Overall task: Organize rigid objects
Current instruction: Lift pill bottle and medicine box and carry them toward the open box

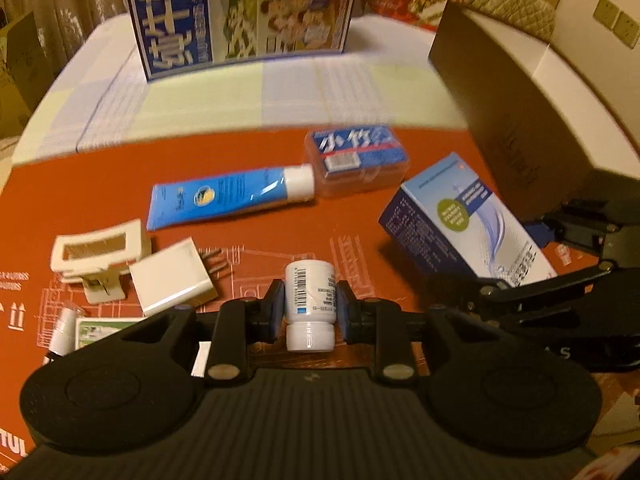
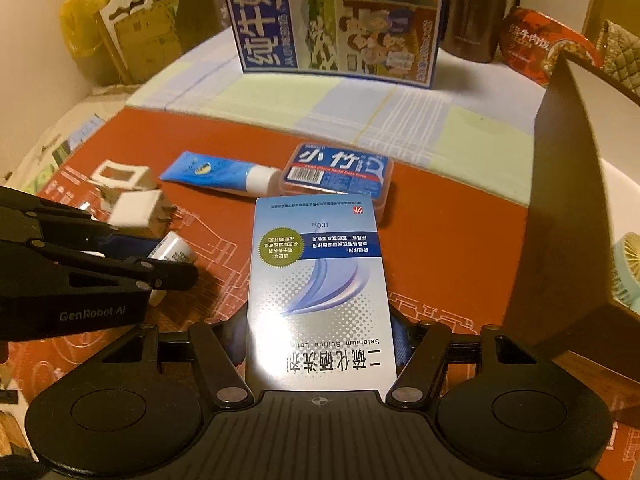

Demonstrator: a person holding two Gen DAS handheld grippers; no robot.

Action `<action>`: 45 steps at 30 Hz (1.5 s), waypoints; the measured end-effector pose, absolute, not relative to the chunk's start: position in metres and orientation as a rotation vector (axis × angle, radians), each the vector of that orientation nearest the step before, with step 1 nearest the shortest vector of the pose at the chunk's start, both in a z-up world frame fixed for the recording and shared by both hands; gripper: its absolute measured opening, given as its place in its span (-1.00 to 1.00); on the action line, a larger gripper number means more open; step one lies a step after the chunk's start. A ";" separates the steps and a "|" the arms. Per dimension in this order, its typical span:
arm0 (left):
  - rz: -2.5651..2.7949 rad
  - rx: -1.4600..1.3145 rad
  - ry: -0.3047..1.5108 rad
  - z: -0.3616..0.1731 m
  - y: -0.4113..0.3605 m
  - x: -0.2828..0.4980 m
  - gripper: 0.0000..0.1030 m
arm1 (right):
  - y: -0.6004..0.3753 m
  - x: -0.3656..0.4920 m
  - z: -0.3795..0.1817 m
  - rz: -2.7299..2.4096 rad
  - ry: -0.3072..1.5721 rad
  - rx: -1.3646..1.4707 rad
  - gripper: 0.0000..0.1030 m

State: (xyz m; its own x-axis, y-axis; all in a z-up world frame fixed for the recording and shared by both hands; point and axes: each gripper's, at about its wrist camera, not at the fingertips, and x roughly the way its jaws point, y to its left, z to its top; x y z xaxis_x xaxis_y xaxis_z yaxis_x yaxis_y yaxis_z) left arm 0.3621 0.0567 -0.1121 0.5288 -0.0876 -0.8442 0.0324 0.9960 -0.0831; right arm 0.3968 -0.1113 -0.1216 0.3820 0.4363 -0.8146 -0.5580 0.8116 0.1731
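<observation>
My left gripper (image 1: pixel 310 310) is shut on a small white pill bottle (image 1: pixel 310 300), cap toward the camera, just above the red mat (image 1: pixel 200 160). The bottle also shows in the right wrist view (image 2: pixel 174 250). My right gripper (image 2: pixel 320 336) is shut on a blue-and-white medicine box (image 2: pixel 320 280), which also shows at the right of the left wrist view (image 1: pixel 468 228). On the mat lie a blue tube (image 1: pixel 228 196), a clear floss box (image 1: pixel 356 164), a white plug adapter (image 1: pixel 172 278) and a cream clip (image 1: pixel 100 248).
A tall milk carton box (image 1: pixel 240 12) stands at the back on a checked cloth. A dark open box (image 1: pixel 520 120) stands at the right. A brown flask (image 2: pixel 476 16) and a red bowl (image 2: pixel 540 48) stand behind.
</observation>
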 end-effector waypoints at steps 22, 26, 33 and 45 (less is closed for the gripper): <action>-0.242 0.000 0.804 -0.018 -0.028 0.371 -0.56 | -0.216 0.380 -0.034 0.506 0.841 0.029 0.19; -0.290 0.020 0.796 -0.014 -0.056 0.385 -0.56 | -0.245 0.388 -0.028 0.456 0.830 0.054 0.19; -0.358 0.032 0.791 -0.009 -0.104 0.421 -0.56 | -0.297 0.414 -0.020 0.382 0.808 0.072 0.19; -0.392 0.106 0.800 -0.018 -0.171 0.514 -0.56 | -0.351 0.500 -0.038 0.309 0.838 0.034 0.19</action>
State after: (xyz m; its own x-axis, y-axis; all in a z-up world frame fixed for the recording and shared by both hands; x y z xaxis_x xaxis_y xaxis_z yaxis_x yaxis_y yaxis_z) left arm 0.5139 -0.1712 -0.0180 0.6290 -0.3015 -0.7166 0.3807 0.9231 -0.0542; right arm 0.4999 -0.3508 -0.0381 0.6269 0.2826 -0.7260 -0.2563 0.9548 0.1504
